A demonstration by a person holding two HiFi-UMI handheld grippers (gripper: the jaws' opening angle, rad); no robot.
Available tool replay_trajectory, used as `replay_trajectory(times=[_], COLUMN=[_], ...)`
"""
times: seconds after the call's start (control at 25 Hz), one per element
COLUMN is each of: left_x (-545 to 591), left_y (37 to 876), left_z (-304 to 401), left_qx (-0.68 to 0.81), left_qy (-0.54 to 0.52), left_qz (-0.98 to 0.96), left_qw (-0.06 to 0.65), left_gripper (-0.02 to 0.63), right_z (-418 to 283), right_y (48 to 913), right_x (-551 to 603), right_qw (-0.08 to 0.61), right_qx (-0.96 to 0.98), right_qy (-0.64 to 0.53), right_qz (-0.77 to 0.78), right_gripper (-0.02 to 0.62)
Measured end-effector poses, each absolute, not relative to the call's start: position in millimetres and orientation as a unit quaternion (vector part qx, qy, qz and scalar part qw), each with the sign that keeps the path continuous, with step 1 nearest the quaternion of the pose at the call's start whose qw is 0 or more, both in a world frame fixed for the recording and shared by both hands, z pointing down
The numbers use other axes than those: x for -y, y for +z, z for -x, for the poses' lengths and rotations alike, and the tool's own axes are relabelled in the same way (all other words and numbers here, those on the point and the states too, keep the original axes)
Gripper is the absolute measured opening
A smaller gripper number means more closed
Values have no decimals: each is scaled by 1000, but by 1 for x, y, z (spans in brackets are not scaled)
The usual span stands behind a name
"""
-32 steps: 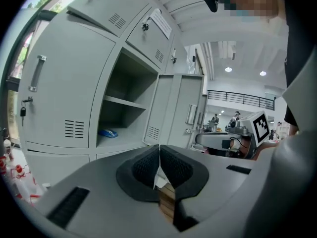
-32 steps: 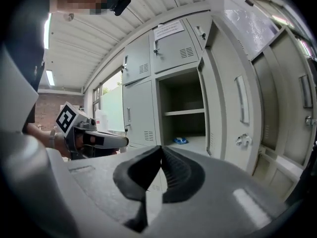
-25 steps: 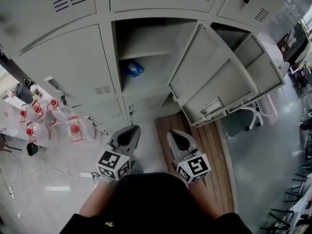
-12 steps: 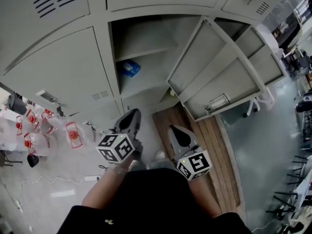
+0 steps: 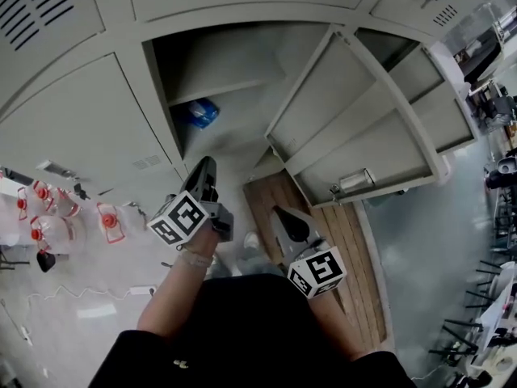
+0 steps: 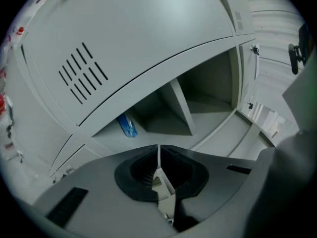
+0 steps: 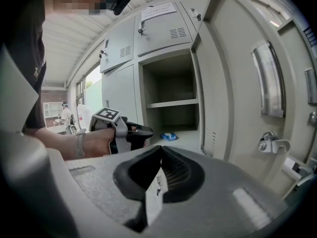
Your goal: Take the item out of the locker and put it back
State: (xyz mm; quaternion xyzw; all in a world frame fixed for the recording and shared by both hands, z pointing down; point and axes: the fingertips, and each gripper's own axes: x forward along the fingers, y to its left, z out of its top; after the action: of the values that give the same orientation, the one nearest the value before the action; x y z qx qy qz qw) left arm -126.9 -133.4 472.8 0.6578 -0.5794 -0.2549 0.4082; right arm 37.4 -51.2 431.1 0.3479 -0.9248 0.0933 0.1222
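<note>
At 12 o'clock from L tool (image 5: pixel 205 166), blue item (image 5: pixel 199 113) sat untouched in open locker (image 5: pixel 236 65). L tool & R tool (image 5: pixel 279 212) both closed, empty. Take-out + put-back pending.

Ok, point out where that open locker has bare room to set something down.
Upper shelf: bare all across. Locker floor: free between the blue item, at its left wall, and the open door. Crowded: the room floor left of the lockers, with red-capped jugs.
</note>
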Motion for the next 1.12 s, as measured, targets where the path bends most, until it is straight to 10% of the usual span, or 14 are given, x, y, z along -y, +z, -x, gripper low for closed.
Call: replay_trajectory(times=[1.12], left_x=[225], left_y=[543], left_z=[176], left_qx=[597], left_qy=[-415], left_qz=[-445], left_qw=[523], left_gripper=[168], right_z=[-22], right_y=[443], right_x=[106], right_qw=[137], right_qx=[947], right_qy=[93], right_qz=[-275], right_gripper=[-3])
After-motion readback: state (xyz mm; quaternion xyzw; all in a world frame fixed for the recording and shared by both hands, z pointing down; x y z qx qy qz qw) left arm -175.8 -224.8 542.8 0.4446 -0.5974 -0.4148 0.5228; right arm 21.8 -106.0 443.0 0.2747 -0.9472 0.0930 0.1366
